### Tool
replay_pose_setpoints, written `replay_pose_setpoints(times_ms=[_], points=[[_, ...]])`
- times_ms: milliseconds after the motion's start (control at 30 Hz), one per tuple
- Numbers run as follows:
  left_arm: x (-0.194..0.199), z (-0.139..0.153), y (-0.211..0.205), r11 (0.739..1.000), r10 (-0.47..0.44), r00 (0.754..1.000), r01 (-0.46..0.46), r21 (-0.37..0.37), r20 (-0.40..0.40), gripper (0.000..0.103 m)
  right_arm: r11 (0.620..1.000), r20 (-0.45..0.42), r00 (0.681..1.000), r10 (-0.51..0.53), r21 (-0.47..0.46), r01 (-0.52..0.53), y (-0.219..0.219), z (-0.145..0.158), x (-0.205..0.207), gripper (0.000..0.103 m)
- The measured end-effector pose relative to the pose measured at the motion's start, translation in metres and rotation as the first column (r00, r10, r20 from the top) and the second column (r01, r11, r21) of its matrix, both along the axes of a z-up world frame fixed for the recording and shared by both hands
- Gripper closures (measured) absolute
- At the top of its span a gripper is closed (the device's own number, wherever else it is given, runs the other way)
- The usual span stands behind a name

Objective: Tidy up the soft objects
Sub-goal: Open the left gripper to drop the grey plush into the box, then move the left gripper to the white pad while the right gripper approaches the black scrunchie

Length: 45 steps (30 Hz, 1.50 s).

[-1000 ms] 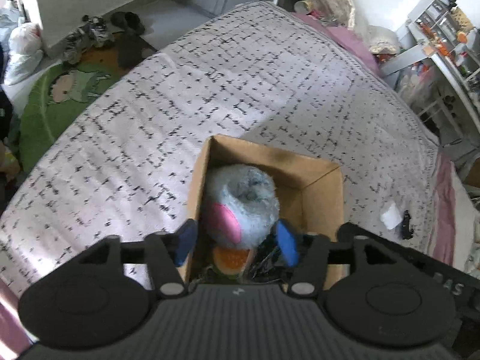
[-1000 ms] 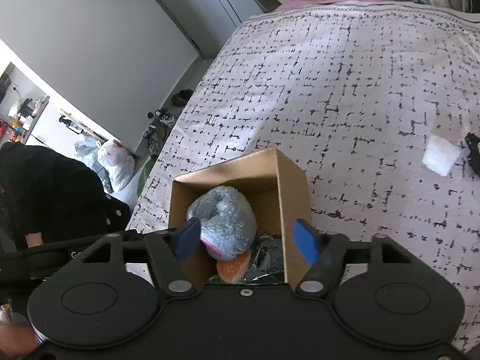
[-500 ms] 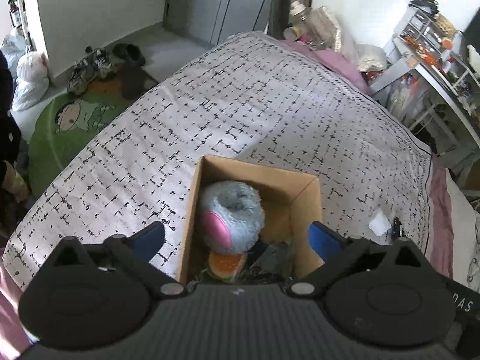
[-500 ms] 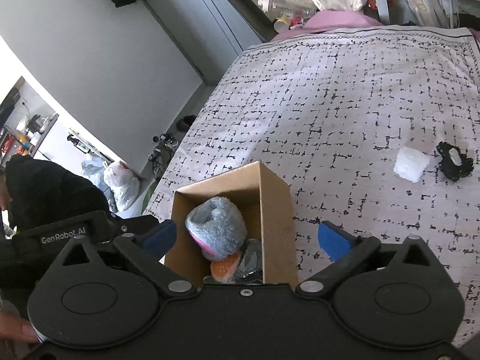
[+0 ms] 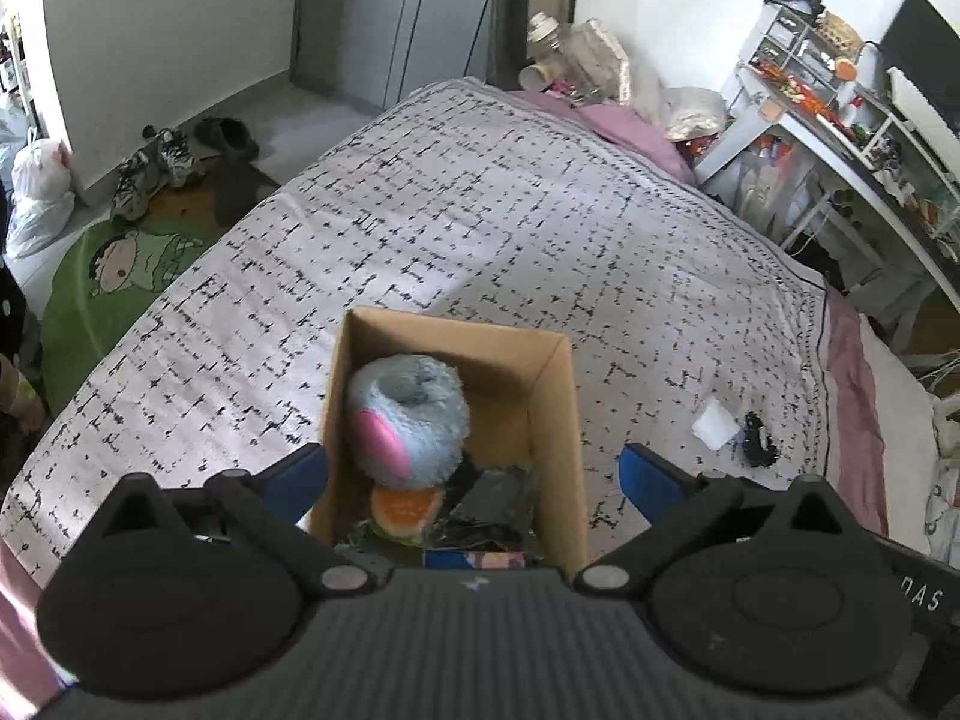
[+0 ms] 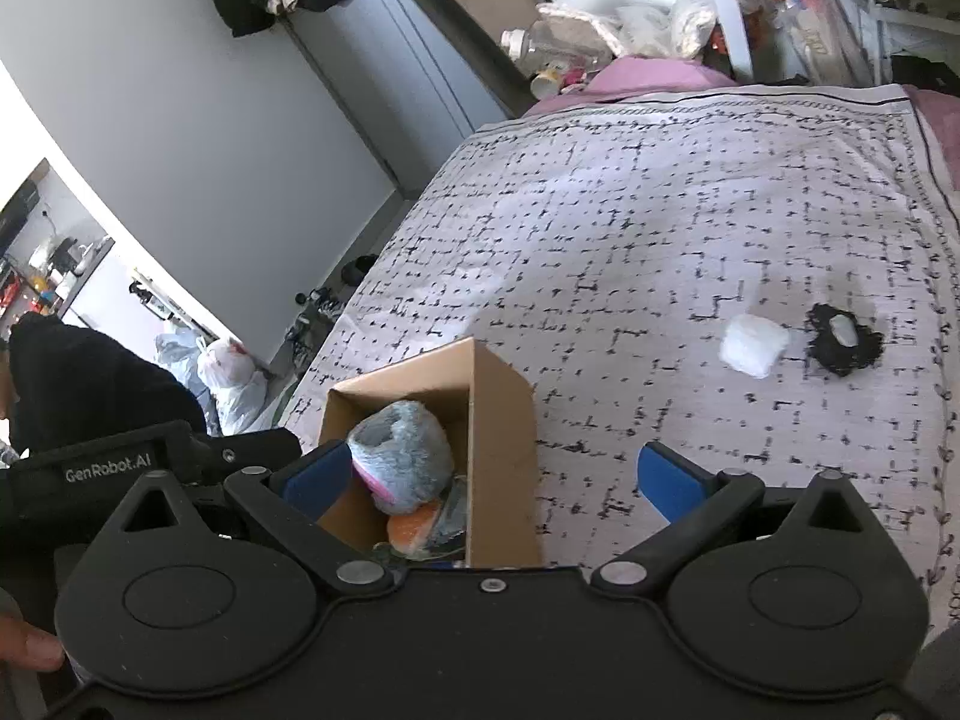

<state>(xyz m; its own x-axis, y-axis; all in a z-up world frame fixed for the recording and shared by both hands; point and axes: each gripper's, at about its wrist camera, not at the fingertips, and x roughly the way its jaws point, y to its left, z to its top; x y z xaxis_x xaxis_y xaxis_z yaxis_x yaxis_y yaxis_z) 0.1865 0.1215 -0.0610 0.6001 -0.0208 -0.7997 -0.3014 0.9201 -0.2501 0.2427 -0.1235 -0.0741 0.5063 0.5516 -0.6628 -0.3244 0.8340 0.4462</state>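
A: What is changing around the cardboard box (image 5: 558, 420)?

B: Both tools are pulling back and up from it. The box is sitting on the patterned bedspread (image 5: 480, 210), and the view of it is widening compared with a second ago.

A: And the fingers?

B: The left gripper (image 5: 474, 474) and right gripper (image 6: 492, 474) have just been spreading; both are now standing wide apart, nothing between them.

A: So the grey plush toy (image 5: 414, 414)?

B: It is lying inside the box, on top of an orange soft piece (image 5: 402, 504). That drop looks finished.

A: What is remaining?

B: Beside the box, a white soft lump (image 6: 753, 348) and a black item (image 6: 843, 342) are waiting, probably next.
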Motion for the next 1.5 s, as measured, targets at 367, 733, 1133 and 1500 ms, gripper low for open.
replay_pose_setpoints(times_ms=[367,733,1133,1500], points=[[0.003,0.007,-0.041,0.995,-0.093,0.995,0.093,-0.025,0.030,0.001,0.999,0.033,0.999,-0.043,-0.001,0.043,-0.043,0.004,-0.006,0.000],[0.016,0.010,-0.086,0.986,-0.163,0.986,0.164,-0.034,0.038,0.001,0.995,0.058,0.994,-0.098,-0.009,0.098,-0.091,0.002,-0.005,0.000],[0.034,0.008,-0.131,0.977,-0.211,0.977,0.212,-0.030,0.021,0.001,0.990,0.020,0.990,-0.138,0.007,0.138,-0.139,-0.012,0.007,0.000],[0.056,0.000,-0.162,0.975,-0.221,0.975,0.221,-0.014,-0.021,0.001,0.986,-0.013,0.986,-0.168,0.015,0.169,-0.168,-0.024,0.020,0.000]])
